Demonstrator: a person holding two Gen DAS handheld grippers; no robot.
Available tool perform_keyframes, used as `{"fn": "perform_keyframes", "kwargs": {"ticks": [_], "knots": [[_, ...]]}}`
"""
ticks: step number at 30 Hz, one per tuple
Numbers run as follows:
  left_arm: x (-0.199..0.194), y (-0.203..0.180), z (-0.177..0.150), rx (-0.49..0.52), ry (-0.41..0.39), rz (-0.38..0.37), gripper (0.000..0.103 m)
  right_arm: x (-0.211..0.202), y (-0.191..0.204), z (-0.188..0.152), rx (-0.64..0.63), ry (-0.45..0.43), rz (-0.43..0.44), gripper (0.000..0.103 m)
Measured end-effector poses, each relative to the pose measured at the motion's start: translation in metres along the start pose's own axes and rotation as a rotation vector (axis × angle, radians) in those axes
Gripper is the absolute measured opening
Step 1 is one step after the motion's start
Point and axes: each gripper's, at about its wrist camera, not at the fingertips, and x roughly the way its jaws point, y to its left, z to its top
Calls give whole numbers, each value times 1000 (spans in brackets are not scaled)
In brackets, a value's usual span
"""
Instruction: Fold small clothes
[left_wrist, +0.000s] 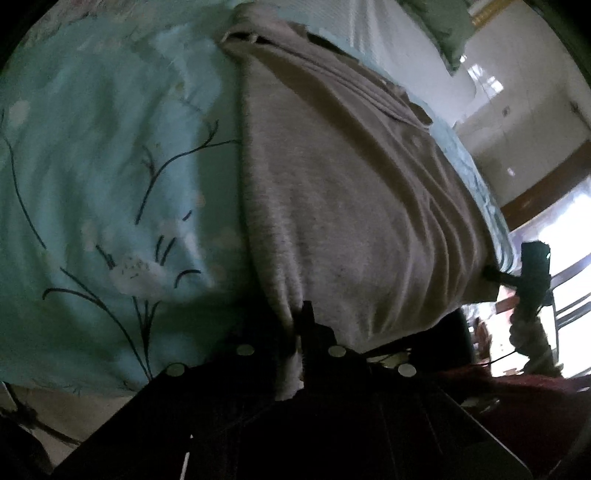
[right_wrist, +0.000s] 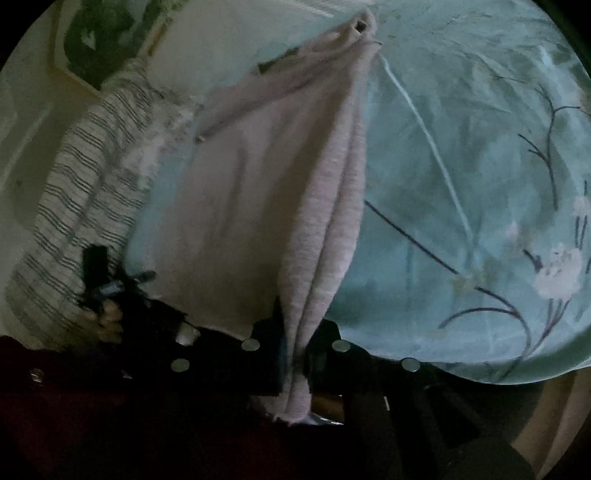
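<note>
Both sets of fingers (left_wrist: 301, 332) (right_wrist: 295, 347) clamped on grey garment (left_wrist: 351, 192) (right_wrist: 258, 206), tips buried in dim folds.

Garment (left_wrist: 343, 206) spread on bedsheet (left_wrist: 92, 166), near corners clamped by left gripper (left_wrist: 301, 332) and right gripper (right_wrist: 295, 347); striped cloth (right_wrist: 74, 206) beside it.

One grey garment (left_wrist: 343, 206), one floral bedsheet (left_wrist: 110, 177), one striped cloth (right_wrist: 74, 206), two hand-held grippers (left_wrist: 297, 332) (right_wrist: 295, 347)
</note>
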Motion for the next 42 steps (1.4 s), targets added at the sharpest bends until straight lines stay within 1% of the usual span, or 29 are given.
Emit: {"fn": "perform_keyframes", "kwargs": {"ticks": [1,4,5,8,10,13,18,21,23,25,28,30,32,34,35,39,41,42], "knots": [[-3,-4,-1,9,-9,-1,6,-3,0,1,17,-24,38,8],[-21,-13,0,-12,-79,-59,6,-13,0,8,56,-84,138,7],[-33,-16,1,-26,-117,-87,6,-16,2,11,63,-106,169,7],[-58,-25,10,-36,-212,-122,5,-31,7,27,76,-191,264,7],[-71,-32,20,-33,-268,-122,5,-40,13,43,77,-253,301,7],[-86,-40,42,-20,-338,-104,5,-48,18,72,68,-316,306,7],[-106,-46,99,-17,-474,-55,5,-52,17,129,52,-395,273,7],[-110,-50,144,-35,-547,-16,5,-49,17,170,27,-430,210,7],[-106,-53,169,-34,-573,15,5,-44,12,199,34,-446,138,7],[-96,-54,199,-35,-586,45,5,-34,6,228,41,-457,103,7],[-71,-53,246,-45,-582,102,5,-15,2,263,31,-451,36,7],[-54,-52,269,-47,-573,141,5,-3,-1,286,23,-449,11,7],[-35,-43,294,-53,-554,183,5,12,-7,306,20,-437,-28,7],[-20,-36,312,-59,-537,196,5,27,-15,323,19,-422,-57,7],[-8,-29,325,-69,-523,219,5,33,-18,330,22,-416,-68,7],[26,-6,360,-100,-483,258,5,62,-38,355,30,-382,-123,7],[45,5,377,-115,-466,278,5,80,-47,367,33,-344,-170,7],[53,9,383,-120,-456,297,5,90,-54,371,46,-317,-180,7]]}}
